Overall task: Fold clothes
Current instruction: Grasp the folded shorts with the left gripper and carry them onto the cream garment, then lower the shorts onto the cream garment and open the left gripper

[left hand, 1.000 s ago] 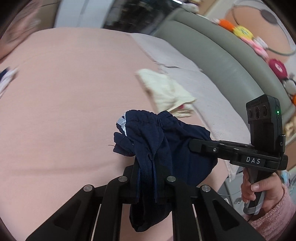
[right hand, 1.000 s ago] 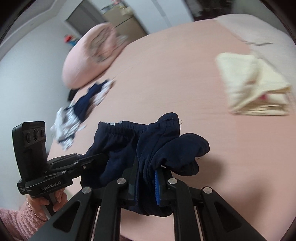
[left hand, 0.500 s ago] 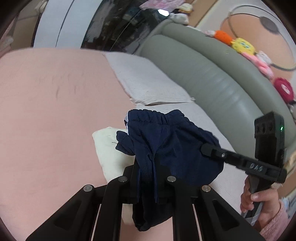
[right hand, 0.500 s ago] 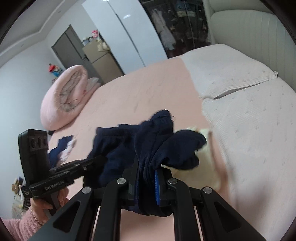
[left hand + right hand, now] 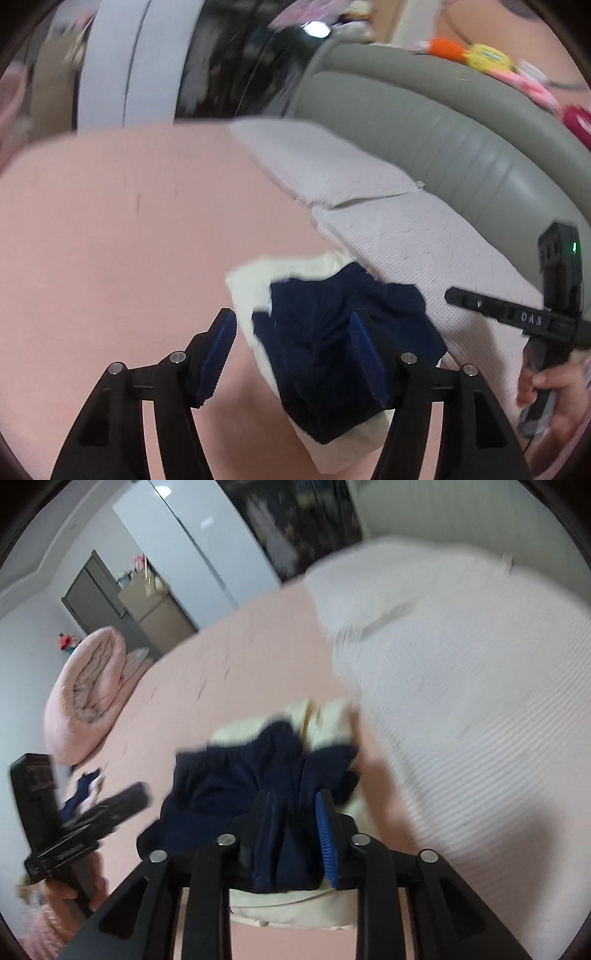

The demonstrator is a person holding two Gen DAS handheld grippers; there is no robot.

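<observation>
Left gripper [image 5: 291, 354]: a second ago it was clenched on the navy shorts [image 5: 343, 350]; its jaws have just been opening and now stand wide apart. The cloth lies between them, brushing the right pad at most, so it looks released.
Navy shorts: carried in mid-air over the pink bedsheet [image 5: 129, 229] a second ago, now lying folded on top of the cream folded garment [image 5: 255, 280], beside the white pillows [image 5: 406, 236].
Right gripper [image 5: 295, 834]: its jaws have just been opening too, though less far. A fold of the shorts [image 5: 236, 786] hangs between them; the blue right pad [image 5: 327, 845] stands clear of the cloth, and the left pad is hidden, so I judge the grip let go.
Meaning for the task: these shorts look finished and stacked. More dark clothing [image 5: 83, 790] lies further along the sheet, probably next to fold.
Risk: withdrawing with cloth snagged on a pad could drag the fold open.
</observation>
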